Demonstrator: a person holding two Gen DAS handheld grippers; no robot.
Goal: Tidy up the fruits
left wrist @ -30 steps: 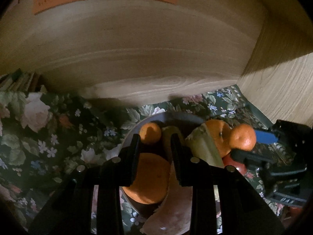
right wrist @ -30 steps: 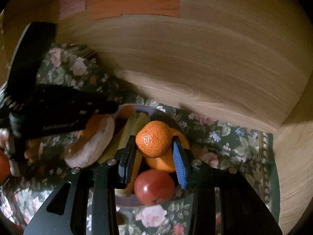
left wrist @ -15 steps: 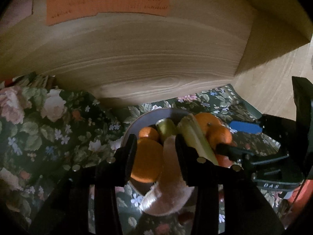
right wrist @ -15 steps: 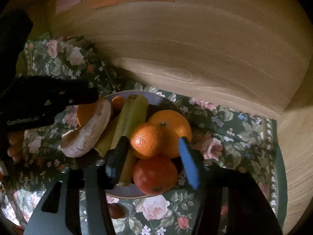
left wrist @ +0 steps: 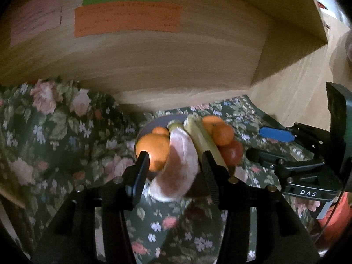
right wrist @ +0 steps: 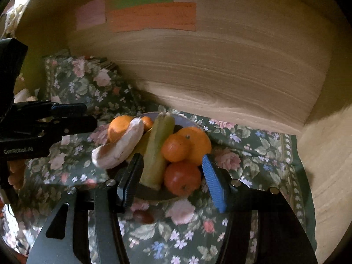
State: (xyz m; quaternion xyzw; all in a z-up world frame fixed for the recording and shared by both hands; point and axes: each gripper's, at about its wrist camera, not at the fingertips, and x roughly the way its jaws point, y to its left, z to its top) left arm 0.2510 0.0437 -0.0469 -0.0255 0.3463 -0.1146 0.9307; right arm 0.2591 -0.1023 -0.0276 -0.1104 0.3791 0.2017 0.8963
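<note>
Fruits sit heaped on a round plate (right wrist: 187, 121) just ahead of both grippers: a large orange (right wrist: 195, 140) with a small mandarin (right wrist: 175, 147) resting against it, a red tomato-like fruit (right wrist: 182, 177) nearest the right gripper (right wrist: 170, 178), two long greenish-yellow pieces (right wrist: 158, 145) through the middle, a pale curved piece (right wrist: 118, 149) overhanging the plate's left rim, and another orange (left wrist: 154, 149) beyond it. The right gripper's jaws stand spread and empty, and the mandarin lies free on the pile ahead of them. The left gripper (left wrist: 173, 171) has just been opening its jaws; they frame the pale piece without pressing on it, so it holds nothing. The step in hand appears to be letting go and backing away from the plate. To do it well, each gripper should probably draw straight back along its own fingers, jaws kept spread, so no fingertip nudges the loosely stacked, round fruit. A small dark fruit (right wrist: 143, 216) lies off the plate, beneath the right gripper. The plate rests on a dark floral cloth (right wrist: 242, 154) at the foot of a pale wooden panel (right wrist: 220, 66) bearing green, orange and pink paper labels (right wrist: 154, 17). The lighting is dim.
</note>
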